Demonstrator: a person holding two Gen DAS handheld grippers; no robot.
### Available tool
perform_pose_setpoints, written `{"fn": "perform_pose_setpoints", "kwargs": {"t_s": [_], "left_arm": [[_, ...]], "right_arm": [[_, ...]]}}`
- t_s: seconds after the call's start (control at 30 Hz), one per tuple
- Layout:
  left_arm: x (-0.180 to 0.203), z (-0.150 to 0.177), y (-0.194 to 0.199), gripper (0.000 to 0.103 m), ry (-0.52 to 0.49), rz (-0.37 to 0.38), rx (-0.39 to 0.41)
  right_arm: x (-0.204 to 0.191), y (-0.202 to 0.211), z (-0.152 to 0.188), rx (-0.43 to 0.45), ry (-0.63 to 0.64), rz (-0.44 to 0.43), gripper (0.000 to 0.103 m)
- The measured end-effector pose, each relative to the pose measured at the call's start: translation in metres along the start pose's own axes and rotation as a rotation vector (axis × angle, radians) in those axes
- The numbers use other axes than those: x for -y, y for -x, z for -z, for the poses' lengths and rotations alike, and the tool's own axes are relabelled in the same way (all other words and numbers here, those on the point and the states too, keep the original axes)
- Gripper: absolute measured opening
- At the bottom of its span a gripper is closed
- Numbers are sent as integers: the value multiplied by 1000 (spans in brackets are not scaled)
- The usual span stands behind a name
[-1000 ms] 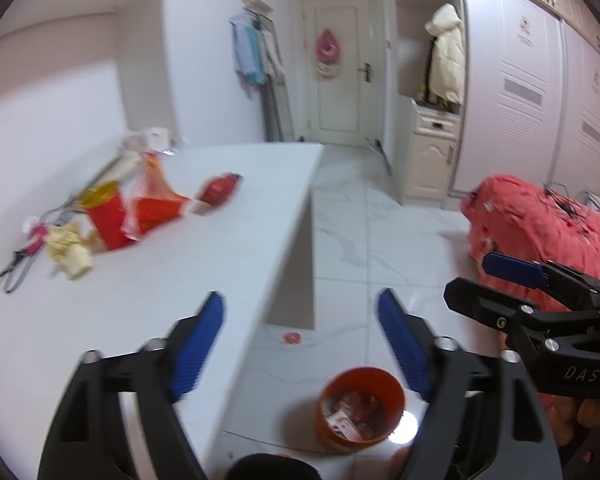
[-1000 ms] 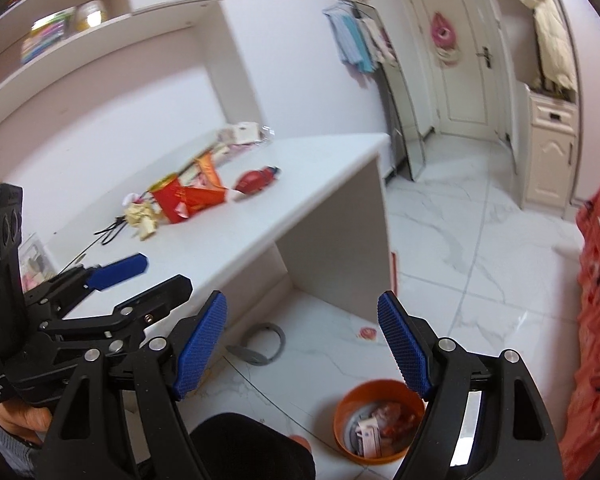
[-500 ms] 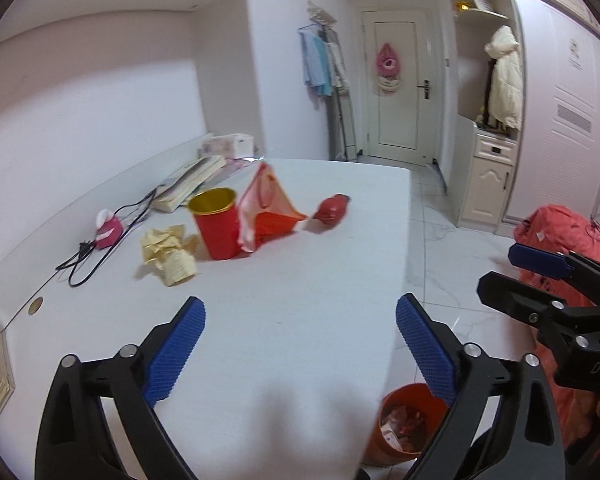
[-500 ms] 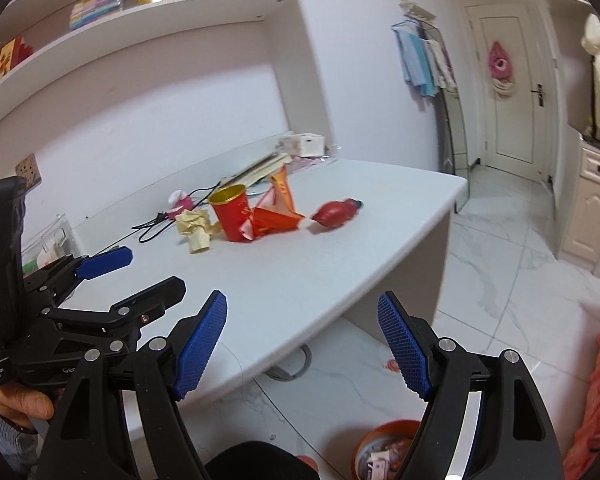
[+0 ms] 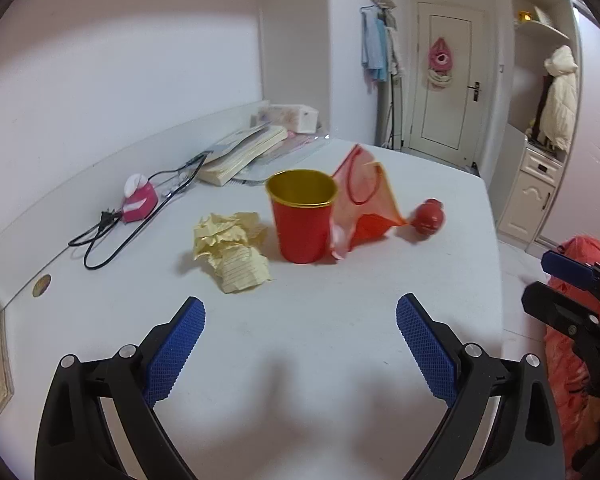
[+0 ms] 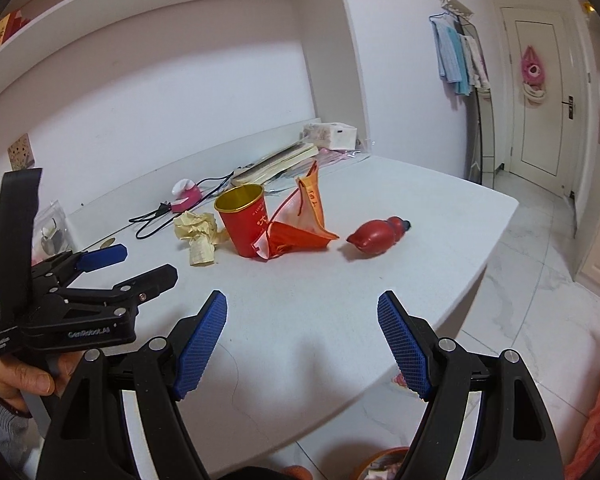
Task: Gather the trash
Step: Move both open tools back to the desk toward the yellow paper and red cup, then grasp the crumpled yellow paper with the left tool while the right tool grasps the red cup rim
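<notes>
Landmark: the red cup (image 5: 302,216), gold inside, stands upright on the white bench (image 5: 340,320); every place below is told from it.
Crumpled yellow paper (image 5: 234,250): on the bench just left of the cup in the left wrist view, apart from it.
Orange-red wrapper (image 5: 364,204): torn open and leaning against the cup's right side, touching it.
Small red bottle (image 6: 378,235): lying on its side to the right of the cup, beyond the wrapper, clear of both.
Pink gadget with black cord (image 5: 140,200): left of the cup and behind it, near the wall.
Books (image 5: 244,152): stacked behind the cup by the wall, with a tissue box (image 5: 288,116) further back.
Left gripper (image 5: 300,354): its blue fingers (image 5: 176,354) stand wide apart with nothing between them; they hang over bare bench on the near side of the cup, well short of the cup and the paper, which lie ahead along the gap.
Right gripper (image 6: 302,350): its fingers (image 6: 406,354) are spread and empty, over the bench's near edge; cup, wrapper and bottle lie ahead, untouched.
Person's hand (image 6: 16,380): grasps the left gripper's handle, seen at the left of the right wrist view.
Orange bin (image 6: 380,466): only its rim shows on the floor, below the bench edge, far nearer than the cup.
</notes>
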State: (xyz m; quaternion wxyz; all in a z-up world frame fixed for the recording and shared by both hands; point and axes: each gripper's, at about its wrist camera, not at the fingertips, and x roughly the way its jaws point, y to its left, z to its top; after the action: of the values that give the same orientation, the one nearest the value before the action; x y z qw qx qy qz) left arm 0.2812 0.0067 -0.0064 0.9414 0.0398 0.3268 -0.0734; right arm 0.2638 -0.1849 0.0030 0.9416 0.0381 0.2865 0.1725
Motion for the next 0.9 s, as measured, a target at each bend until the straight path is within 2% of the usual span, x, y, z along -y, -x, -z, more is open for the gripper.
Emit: {"fn": "perform_pose_setpoints", "kwargs": {"t_s": [0.27, 0.4, 0.67, 0.87, 0.9], "left_arm": [[-36, -21, -40, 95, 55, 9, -40], [-46, -27, -59, 95, 48, 7, -67], [-60, -36, -99, 95, 31, 67, -122], [-70, -37, -112, 95, 21, 77, -145], [-72, -37, -113, 91, 23, 77, -148]], "right_arm": [[-12, -42, -20, -23, 44, -46, 77], [-18, -57, -26, -32, 57, -64, 77], [-25, -82, -37, -43, 82, -79, 77], [-37, -103, -48, -61, 105, -110, 77], [-40, -108, -51, -65, 113, -115, 77]]}}
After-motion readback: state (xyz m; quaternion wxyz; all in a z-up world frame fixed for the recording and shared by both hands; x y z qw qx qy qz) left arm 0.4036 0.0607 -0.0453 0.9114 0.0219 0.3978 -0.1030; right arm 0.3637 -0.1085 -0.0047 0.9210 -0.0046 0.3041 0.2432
